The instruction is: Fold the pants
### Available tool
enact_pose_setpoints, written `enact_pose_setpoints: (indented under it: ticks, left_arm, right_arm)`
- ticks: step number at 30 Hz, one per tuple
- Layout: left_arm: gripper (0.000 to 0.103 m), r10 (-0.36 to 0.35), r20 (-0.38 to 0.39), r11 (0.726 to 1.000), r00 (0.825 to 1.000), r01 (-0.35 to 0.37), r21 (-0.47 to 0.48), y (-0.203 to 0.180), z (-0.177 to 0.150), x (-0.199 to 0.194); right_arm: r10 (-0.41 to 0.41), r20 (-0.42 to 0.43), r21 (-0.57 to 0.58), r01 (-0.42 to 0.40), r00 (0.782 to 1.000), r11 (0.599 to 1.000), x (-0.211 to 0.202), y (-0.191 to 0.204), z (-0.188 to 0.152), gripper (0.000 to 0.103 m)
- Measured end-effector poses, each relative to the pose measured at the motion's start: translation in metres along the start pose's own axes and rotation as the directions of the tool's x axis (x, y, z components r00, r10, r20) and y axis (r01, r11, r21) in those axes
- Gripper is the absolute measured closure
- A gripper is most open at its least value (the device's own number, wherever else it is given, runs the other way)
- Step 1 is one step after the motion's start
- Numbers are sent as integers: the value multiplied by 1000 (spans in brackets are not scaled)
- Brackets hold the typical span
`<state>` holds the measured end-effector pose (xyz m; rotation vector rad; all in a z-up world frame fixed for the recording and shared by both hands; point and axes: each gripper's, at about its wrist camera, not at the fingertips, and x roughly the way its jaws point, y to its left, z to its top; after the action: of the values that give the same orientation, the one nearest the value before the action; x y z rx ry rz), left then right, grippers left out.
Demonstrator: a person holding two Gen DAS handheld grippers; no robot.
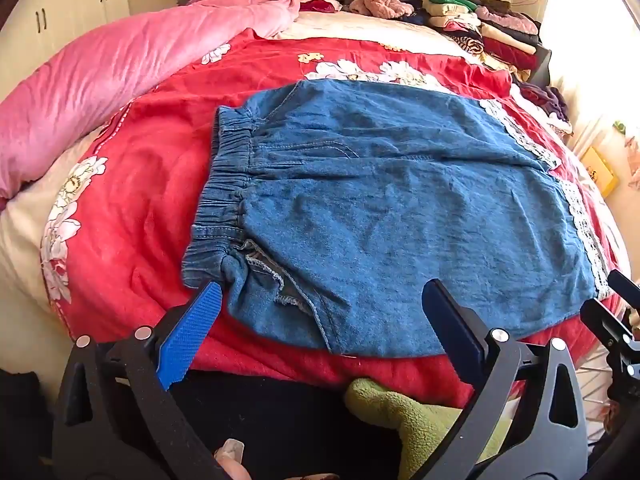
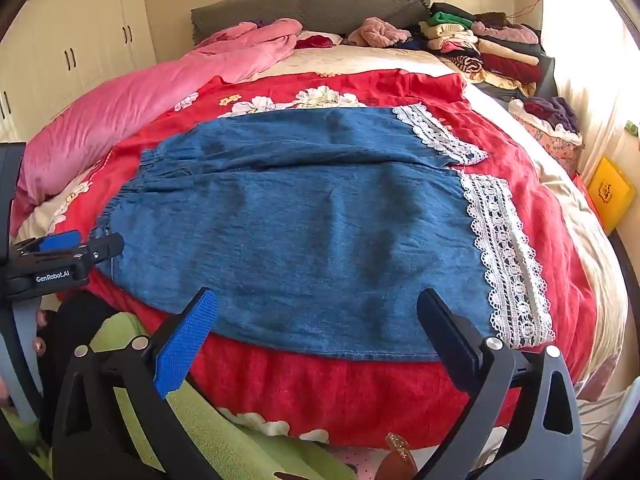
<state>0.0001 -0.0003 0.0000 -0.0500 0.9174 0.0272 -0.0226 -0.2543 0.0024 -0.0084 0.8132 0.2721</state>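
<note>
A: What is seen beyond the tongs?

B: A bed (image 2: 592, 240) is spread out ahead of both tongs, covered by a red floral blanket (image 1: 132, 208). A pink duvet (image 1: 100, 80) is bunched ahead and to the left of the left tongs, and a stack of folded clothes (image 2: 492, 48) is piled far ahead and to the right of the right tongs, near the grey headboard (image 2: 312, 4).

A: Where are the pants found?

B: The blue denim pants (image 1: 392, 216) are laid flat on the blanket, directly ahead of both tongs. The elastic waistband (image 1: 228, 184) is turned toward the left tongs' side; the white lace hems (image 2: 504, 256) are placed ahead and to the right of the right tongs. The near edge of the denim is seen just past the fingertips in each wrist view.

A: How are the tongs held?

B: The left gripper (image 1: 324, 312) is spread wide, and nothing is gripped between its blue pads (image 1: 188, 336); the near-left corner of the waistband is seen just beyond its left fingertip, though contact cannot be judged. The right gripper (image 2: 320, 320) is likewise held wide apart and empty, poised over the near edge of the denim. In the right wrist view, the left tongs are glimpsed at the far left, beside the waistband end.

A: Anything beneath the tongs?

B: A green fleece fabric (image 1: 416, 420) is seen below and behind the fingers.
</note>
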Motion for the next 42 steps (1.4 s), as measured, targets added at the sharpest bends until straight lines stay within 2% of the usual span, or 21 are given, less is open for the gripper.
enact_pose_setpoints:
  ticks: [2,4,42]
  left_arm:
    - [8,-11,-1,1000,1000,11,-10,1,0,0]
    - [8,-3,-4,1000,1000,3,-4,0,0,0]
    - [8,-7,-1,1000,1000,7,8,-3,2,-3]
  right_arm:
    - [2,-1,-4,-2,1000,1000,1,-3,1,4]
    - [-32,20,-23,33,999,999,-2,3,-1,4]
    - [-24,10,-26,25,1000,999,-2,7,1,4]
